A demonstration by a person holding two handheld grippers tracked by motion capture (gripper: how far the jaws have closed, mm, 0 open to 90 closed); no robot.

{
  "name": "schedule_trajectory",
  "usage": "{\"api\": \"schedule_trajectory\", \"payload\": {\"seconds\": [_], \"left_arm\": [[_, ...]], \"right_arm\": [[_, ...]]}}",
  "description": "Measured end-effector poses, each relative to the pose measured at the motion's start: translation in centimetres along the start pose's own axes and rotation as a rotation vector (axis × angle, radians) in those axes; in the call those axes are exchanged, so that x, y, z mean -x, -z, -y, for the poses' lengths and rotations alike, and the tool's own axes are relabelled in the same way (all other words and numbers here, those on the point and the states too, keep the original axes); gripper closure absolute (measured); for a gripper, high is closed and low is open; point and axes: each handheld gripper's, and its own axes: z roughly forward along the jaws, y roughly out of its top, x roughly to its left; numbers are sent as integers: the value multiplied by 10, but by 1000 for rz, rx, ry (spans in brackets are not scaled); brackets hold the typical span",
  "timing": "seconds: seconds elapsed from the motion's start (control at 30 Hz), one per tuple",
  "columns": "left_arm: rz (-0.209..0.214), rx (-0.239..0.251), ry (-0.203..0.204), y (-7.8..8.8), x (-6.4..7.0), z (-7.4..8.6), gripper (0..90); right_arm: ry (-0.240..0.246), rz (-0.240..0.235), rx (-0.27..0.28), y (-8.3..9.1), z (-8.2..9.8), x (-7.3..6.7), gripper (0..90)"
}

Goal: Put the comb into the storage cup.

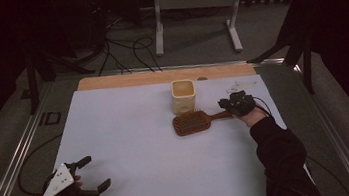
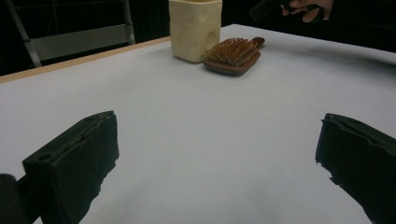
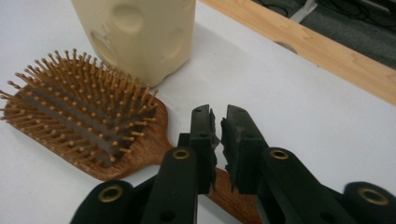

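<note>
A brown wooden hairbrush (image 1: 193,122) lies bristles up on the white sheet, right beside a cream cup (image 1: 183,97) that stands behind it. My right gripper (image 1: 225,106) is at the brush's handle end. In the right gripper view its jaws (image 3: 218,116) stand nearly together with the handle (image 3: 222,184) clamped between them, the brush head (image 3: 88,126) and cup (image 3: 140,32) just ahead. My left gripper (image 1: 96,173) rests open at the near left corner, holding nothing. From there the left gripper (image 2: 217,154) faces the far-off brush (image 2: 232,55) and cup (image 2: 194,28).
The white sheet (image 1: 143,147) covers most of the table, with a bare wooden strip (image 1: 159,75) along the far edge. A few small pale items (image 1: 241,84) lie at the back right. Beyond the table are a metal stand (image 1: 191,5) and floor cables (image 1: 126,53).
</note>
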Motion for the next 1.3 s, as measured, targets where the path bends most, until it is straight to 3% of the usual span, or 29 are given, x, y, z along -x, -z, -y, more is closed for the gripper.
{"api": "schedule_trajectory", "payload": {"seconds": [0.27,0.5,0.93,1.3], "left_arm": [[2,-3,-1,0,0,0,1],[3,-4,-1,-1,0,0,1],[7,-4,3,-1,0,1,1],[8,-4,3,-1,0,1,1]], "right_arm": [[-3,8,-38,-11,5,4,900],[28,17,-69,-21,9,6,900],[30,-10,-119,-41,11,4,900],[36,-24,-142,-48,14,1,900]]}}
